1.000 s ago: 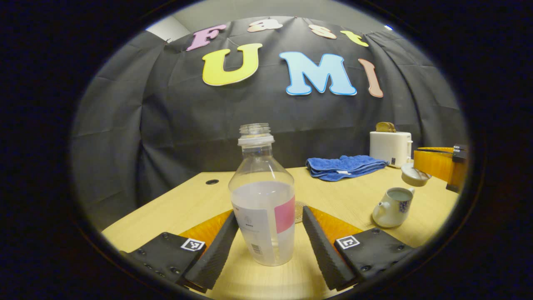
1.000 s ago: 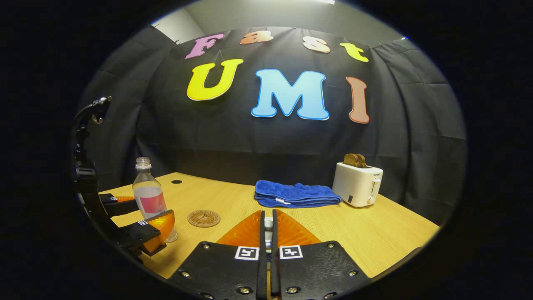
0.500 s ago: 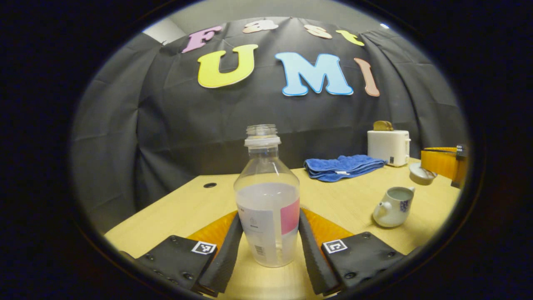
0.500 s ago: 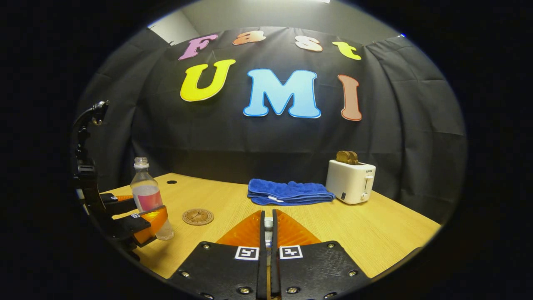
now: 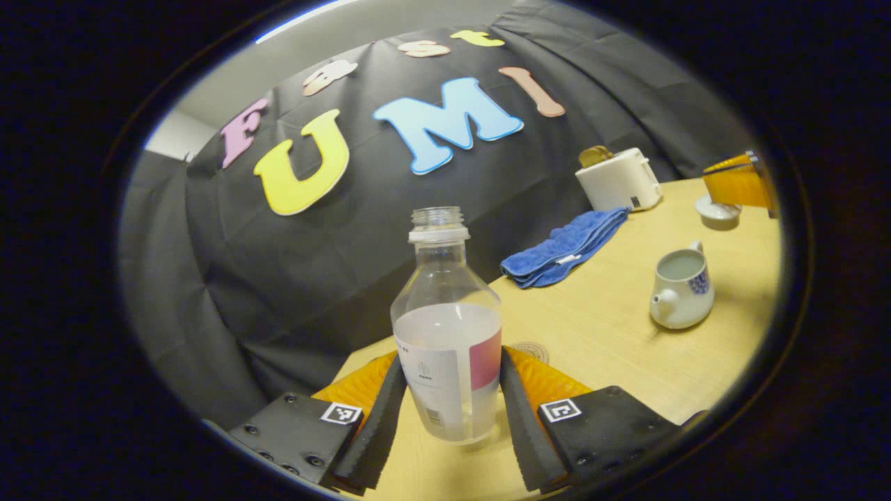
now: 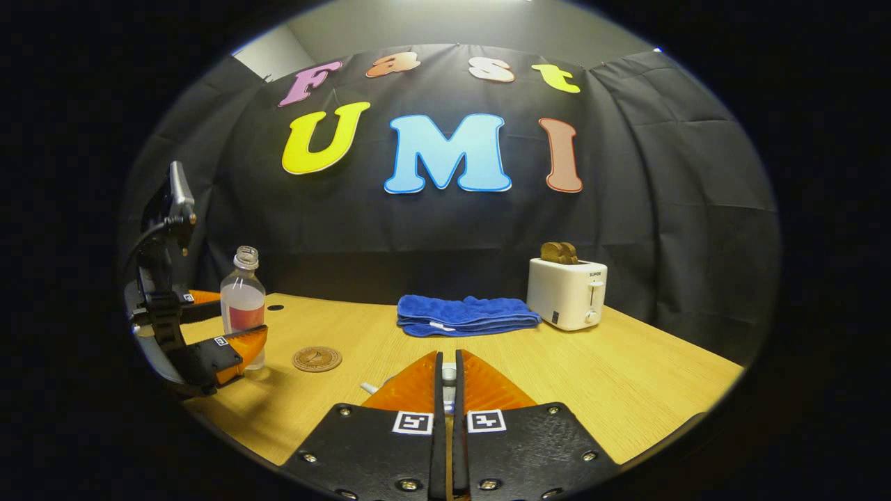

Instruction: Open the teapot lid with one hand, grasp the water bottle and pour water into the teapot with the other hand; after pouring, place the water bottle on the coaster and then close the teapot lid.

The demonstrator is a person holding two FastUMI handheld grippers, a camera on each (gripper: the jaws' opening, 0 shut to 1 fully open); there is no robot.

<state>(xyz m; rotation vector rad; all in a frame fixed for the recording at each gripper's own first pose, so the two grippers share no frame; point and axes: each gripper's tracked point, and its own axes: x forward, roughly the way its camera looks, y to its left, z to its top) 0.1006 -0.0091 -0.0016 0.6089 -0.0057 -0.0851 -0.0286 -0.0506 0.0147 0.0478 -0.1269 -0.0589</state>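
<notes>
The left hand-held gripper pinched the bottle at frame centre, lifted and tilting. The right hand-held gripper was pressed together on the lid, upper right. Pouring came next, I judged: mouth over the open teapot. The right gripper view showed the coaster, lower left.
</notes>
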